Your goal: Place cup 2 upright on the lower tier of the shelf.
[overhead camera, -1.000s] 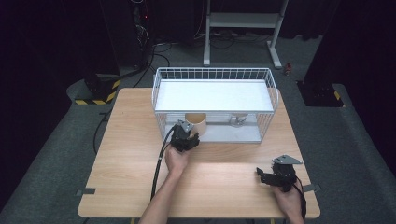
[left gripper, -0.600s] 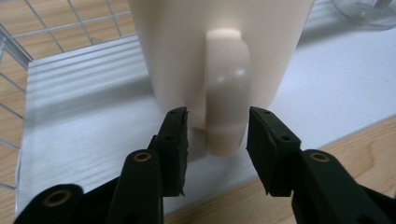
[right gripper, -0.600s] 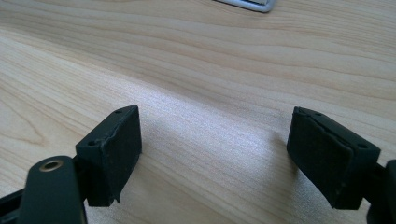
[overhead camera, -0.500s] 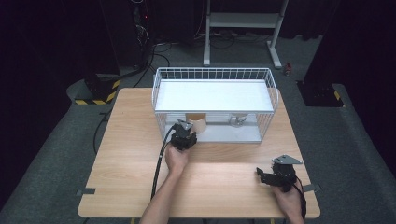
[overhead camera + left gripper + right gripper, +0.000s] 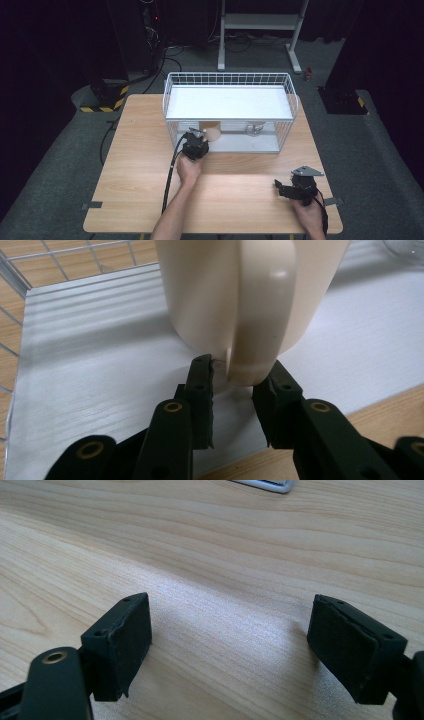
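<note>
left claw (image 5: 232, 377): reached forward, jaws narrowed | right claw (image 5: 230, 645): low, jaws spread wide

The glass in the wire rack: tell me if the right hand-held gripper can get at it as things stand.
Probably yes: the right hand-held gripper is open and idle, the rack's front looks open, and the table between is bare to the glass.

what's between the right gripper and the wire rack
Just bare wooden table, as the high view shows. The right gripper sits near the table's front edge, the rack farther back.

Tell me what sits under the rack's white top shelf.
A cream mug stands on the lower shelf, the left gripper closed on its handle. A glass item sits further right; the top shelf covers its upper part.
</note>
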`<state>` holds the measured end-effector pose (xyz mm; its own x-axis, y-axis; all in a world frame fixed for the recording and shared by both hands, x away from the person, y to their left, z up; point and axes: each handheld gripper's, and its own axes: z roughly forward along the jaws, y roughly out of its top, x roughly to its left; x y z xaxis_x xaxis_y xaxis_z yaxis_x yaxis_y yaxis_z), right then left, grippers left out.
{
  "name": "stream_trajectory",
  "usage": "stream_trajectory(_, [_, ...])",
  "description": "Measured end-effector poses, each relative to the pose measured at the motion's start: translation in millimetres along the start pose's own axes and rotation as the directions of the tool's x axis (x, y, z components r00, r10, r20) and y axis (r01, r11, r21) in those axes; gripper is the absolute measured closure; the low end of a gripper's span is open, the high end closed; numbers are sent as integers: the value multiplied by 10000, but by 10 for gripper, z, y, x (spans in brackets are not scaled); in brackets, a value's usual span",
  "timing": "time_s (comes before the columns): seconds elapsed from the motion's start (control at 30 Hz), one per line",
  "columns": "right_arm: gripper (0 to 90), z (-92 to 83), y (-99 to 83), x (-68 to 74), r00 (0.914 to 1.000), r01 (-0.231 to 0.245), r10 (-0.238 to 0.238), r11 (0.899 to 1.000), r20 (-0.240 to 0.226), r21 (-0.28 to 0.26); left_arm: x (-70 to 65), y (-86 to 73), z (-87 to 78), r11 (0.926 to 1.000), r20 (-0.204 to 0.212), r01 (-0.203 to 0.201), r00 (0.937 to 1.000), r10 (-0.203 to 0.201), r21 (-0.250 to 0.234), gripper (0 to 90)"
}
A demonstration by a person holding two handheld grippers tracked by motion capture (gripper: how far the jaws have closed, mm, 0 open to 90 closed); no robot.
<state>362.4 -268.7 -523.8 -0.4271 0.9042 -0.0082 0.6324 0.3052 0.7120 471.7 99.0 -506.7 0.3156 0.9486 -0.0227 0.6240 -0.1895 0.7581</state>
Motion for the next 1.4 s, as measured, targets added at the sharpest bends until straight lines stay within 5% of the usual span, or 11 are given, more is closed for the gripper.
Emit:
stream_trajectory(0.3, [178, 0, 0, 0, 10000, 0, 0, 10000, 2, -1, 4, 140, 45, 9997, -185, 94, 9998, -90, 217, 707])
stream_trajectory(0.33, [178, 0, 0, 0, 10000, -2, 2, 10000, 1, 1, 12, 154, 51, 9995, -315, -145, 9994, 153, 266, 708])
stream_trajectory(0.63, [178, 0, 0, 0, 10000, -1, 1, 10000, 1, -2, 14, 167, 138, 9991, -100, -83, 9999, 87, 408, 695])
stream_trajectory(0.93, [178, -1, -1, 2, 10000, -34, 34, 10000, 5, 8, -12, 175, -21, 9993, 281, -366, 9989, 366, -15, 453])
stream_trajectory(1.0, [178, 0, 0, 0, 10000, 0, 0, 10000, 2, -1, -32, 153, -57, 9999, 438, -92, 9990, 94, -67, 418])
stream_trajectory(1.4, [178, 0, 0, 0, 10000, -1, 1, 10000, 3, -2, -2, 80, -271, 9989, 689, -339, 9970, 362, -333, 327])
